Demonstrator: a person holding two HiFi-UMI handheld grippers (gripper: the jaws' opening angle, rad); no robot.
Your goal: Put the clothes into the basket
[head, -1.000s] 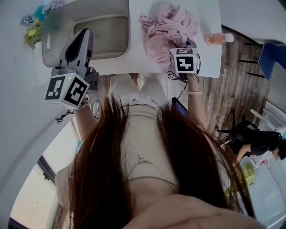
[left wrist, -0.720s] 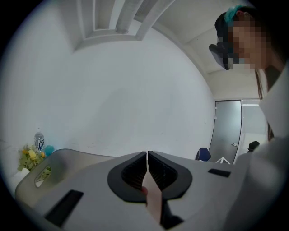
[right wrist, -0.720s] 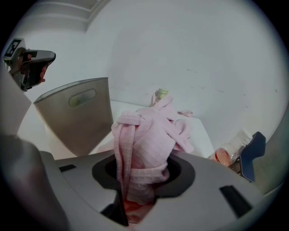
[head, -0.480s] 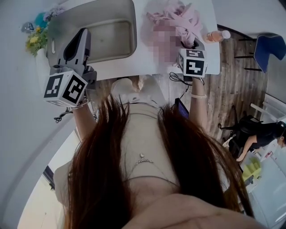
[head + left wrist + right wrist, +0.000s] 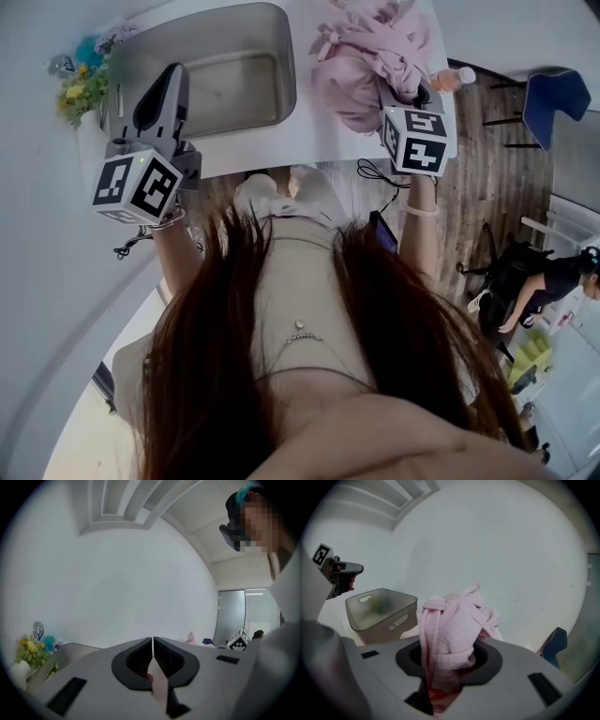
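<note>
Two grippers | right gripper (image 5: pixel 446 667) clamped on pink clothes (image 5: pixel 366 66), head view upper right | left gripper (image 5: pixel 153 645) jaws together, left | basket (image 5: pixel 216 28) top centre

Soft, even indoor light, pale wall (image 5: pixel 117 583) beyond the fingers (image 5: pixel 93 672) bright and flat, no hard shadows, heavy fisheye bending and black round vignette in both gripper views, pink cloth (image 5: pixel 450 630) between the right gripper (image 5: pixel 449 667) fingers slightly soft, dark shade beneath it, hair (image 5: pixel 206 375) nearest the head camera blurred
</note>
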